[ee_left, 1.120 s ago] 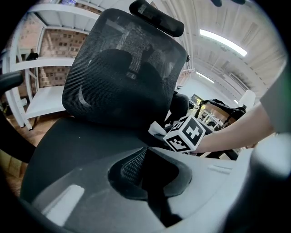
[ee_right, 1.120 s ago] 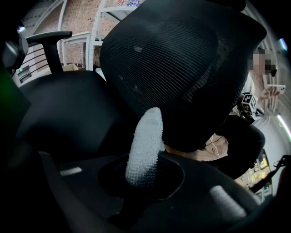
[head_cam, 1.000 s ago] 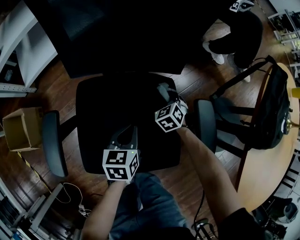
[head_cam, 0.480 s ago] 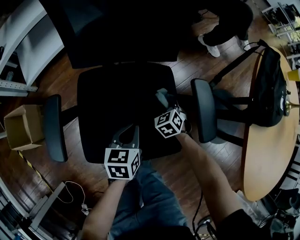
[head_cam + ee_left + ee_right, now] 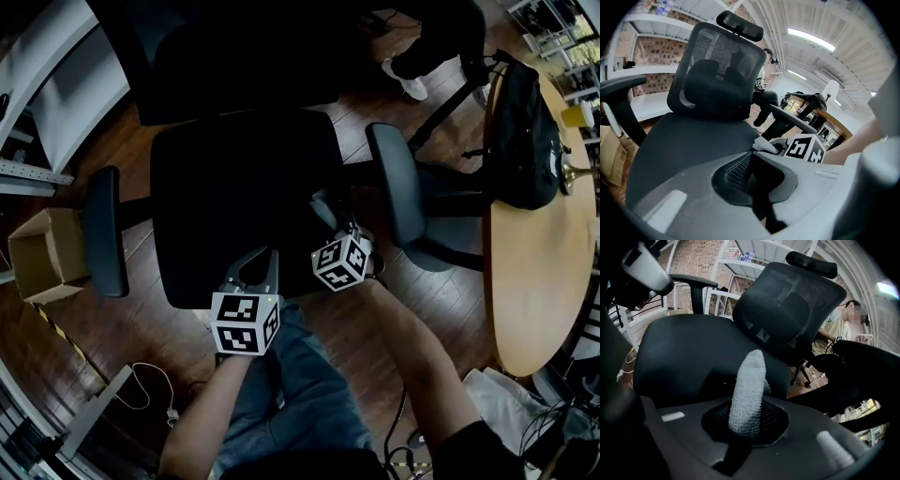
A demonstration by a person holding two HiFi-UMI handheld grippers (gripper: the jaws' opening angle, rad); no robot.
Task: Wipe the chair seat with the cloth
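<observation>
The black chair seat [image 5: 234, 187] fills the middle of the head view, its mesh backrest [image 5: 787, 305] beyond. My right gripper [image 5: 330, 217] is shut on a grey-white cloth [image 5: 324, 204] and holds it on the seat's right side near the front; in the right gripper view the cloth [image 5: 748, 390] stands up rolled between the jaws, over the seat [image 5: 689, 357]. My left gripper [image 5: 268, 259] hovers at the seat's front edge, shut with nothing in it. The left gripper view shows the seat [image 5: 684, 145], the cloth [image 5: 764, 144] and the right gripper's marker cube [image 5: 804, 149].
Armrests [image 5: 103, 230] [image 5: 394, 183] flank the seat. A cardboard box [image 5: 37, 253] sits on the wooden floor at left, white shelving [image 5: 56, 84] behind it. At right stands a round wooden table [image 5: 544, 272] with a black backpack [image 5: 525, 141]. Another person's legs [image 5: 422, 56] are behind.
The right gripper has drawn the cloth along the seat's right side toward its front edge. The left gripper has stayed at the front edge. The head view has shifted.
</observation>
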